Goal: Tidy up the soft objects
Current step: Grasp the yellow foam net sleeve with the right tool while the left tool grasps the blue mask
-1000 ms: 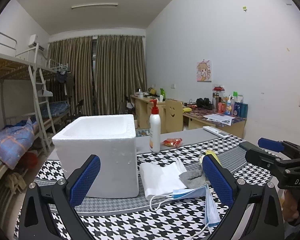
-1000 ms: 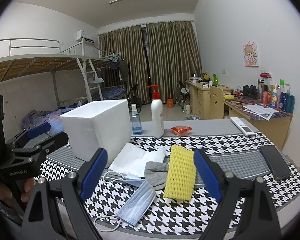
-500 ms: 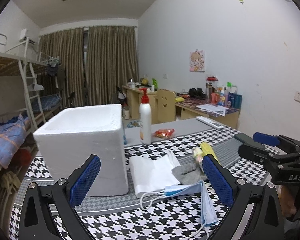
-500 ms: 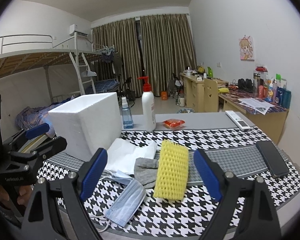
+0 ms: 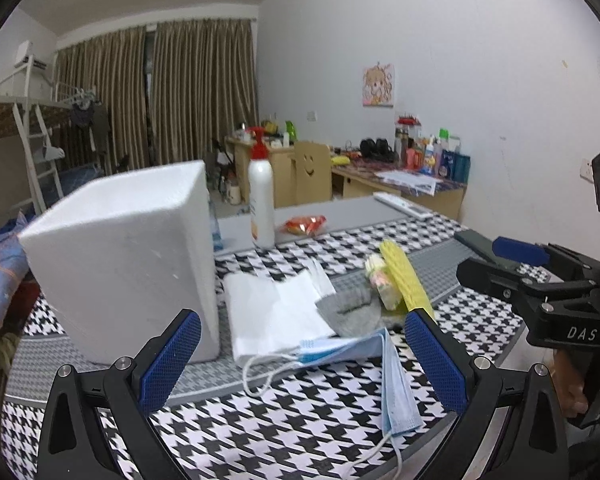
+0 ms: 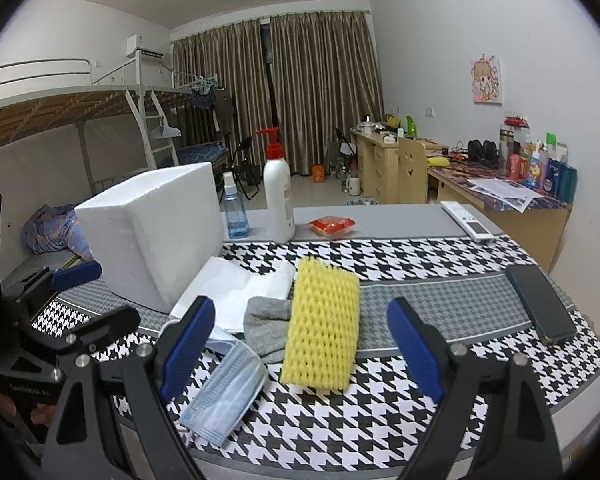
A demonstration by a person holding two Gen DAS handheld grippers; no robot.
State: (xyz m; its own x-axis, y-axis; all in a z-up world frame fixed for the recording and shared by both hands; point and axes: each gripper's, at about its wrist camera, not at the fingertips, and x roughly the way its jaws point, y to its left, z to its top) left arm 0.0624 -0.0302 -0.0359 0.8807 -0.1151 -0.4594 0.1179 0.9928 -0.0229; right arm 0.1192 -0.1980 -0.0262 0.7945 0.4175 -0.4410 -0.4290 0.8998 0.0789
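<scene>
A white foam box (image 5: 128, 256) (image 6: 156, 232) stands at the table's left. Beside it lie a white folded bag (image 5: 272, 308) (image 6: 228, 284), a grey sock (image 5: 352, 312) (image 6: 268, 328), a yellow foam net sleeve (image 5: 404, 280) (image 6: 324, 336) and a blue face mask (image 5: 380, 364) (image 6: 228, 388). My left gripper (image 5: 300, 356) is open and empty, just before the mask. My right gripper (image 6: 300, 340) is open and empty, with the yellow sleeve between its fingers' line of sight; it also shows in the left wrist view (image 5: 512, 264).
A white pump bottle (image 6: 278, 200), a blue spray bottle (image 6: 234, 212) and a red snack pack (image 6: 332, 226) stand at the table's far side. A remote (image 6: 466, 226) and a black phone (image 6: 540, 304) lie at the right. The table edge runs close below both grippers.
Both grippers have moved closer to the pile of soft things and a little lower. The left view has swung right, so the foam box shows side-on. Both stay open.
</scene>
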